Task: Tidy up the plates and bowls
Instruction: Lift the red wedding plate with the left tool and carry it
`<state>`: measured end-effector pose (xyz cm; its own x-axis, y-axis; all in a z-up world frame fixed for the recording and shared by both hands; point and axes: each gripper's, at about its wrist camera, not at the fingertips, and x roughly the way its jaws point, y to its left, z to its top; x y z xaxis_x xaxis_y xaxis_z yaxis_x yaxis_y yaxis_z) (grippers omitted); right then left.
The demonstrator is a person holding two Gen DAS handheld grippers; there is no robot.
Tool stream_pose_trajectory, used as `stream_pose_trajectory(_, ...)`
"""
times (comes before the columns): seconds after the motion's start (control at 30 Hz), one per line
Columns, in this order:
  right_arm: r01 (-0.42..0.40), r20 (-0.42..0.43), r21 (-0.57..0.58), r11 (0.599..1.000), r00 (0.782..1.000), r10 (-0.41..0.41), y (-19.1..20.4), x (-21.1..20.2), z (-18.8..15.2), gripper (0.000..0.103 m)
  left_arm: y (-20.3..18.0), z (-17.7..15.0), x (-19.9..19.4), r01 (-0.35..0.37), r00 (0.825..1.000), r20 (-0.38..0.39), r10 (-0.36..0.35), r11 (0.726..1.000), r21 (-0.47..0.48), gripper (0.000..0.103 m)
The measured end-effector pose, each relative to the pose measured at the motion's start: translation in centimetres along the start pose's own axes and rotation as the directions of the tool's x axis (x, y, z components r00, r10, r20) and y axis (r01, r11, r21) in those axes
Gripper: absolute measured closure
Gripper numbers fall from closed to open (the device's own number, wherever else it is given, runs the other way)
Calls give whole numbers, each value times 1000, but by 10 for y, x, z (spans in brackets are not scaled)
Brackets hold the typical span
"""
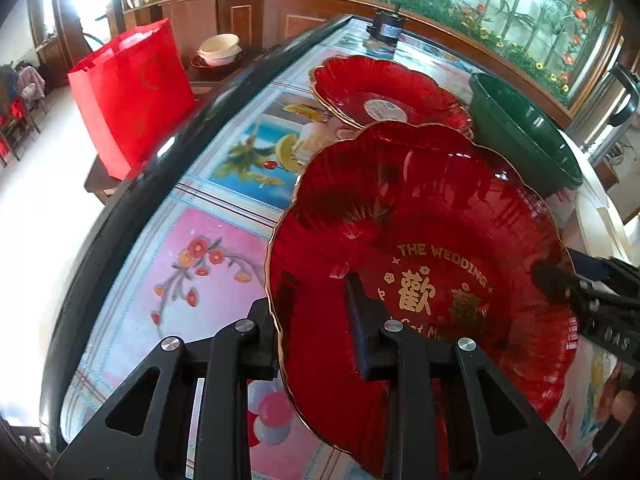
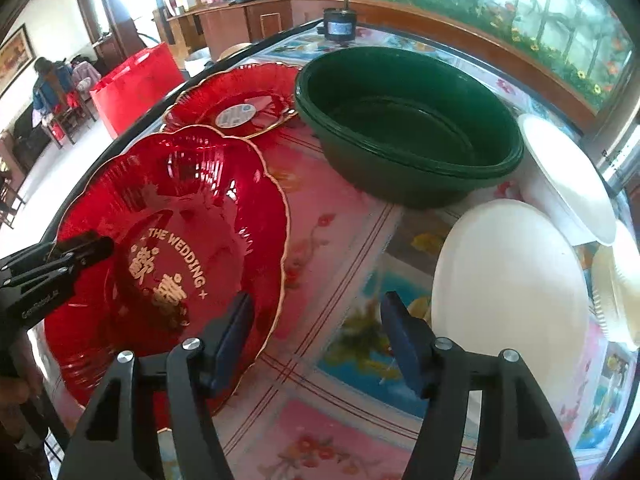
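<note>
Left tongs point(image 1: 312, 320) are pinching the near rim of the scalloped red glass wedding plate point(image 1: 420, 240); right tongs point(image 2: 316, 336), beside it, are gaping empty. Carrying it level onto the farther red plate point(image 1: 384, 92) seems wise.

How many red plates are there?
2. The near red plate is pinched at its rim by the left gripper. The far red plate lies on the table behind it, beside the green bowls. More could be hidden.
</note>
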<state>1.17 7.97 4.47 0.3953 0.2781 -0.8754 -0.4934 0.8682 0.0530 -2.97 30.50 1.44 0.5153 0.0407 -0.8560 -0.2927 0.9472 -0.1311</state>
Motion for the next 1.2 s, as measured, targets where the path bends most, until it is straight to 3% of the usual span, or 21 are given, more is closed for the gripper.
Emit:
stream_pose_trajectory(0.17,3,11,-36,999,1000,-3,9,-4,4,92,-5,0,1,9,1000,-3,-8,1000,19,77)
stream_pose_trajectory(0.6,-16,31,-86,996,999,19,31,-14,3,92,13,-7,-7,17,1000,-11,-17,1000,14,77)
stream_pose_trajectory(0.97,-46,87,-117,992,995,56,55,-42,-5,87,33,-19,-46,33,999,25,-33,999,2,77)
stream_pose_trajectory(1.2,-72,102,-158,985,991,89,77,-52,-18,84,49,-33,-73,-15,997,70,15,1000,2,77)
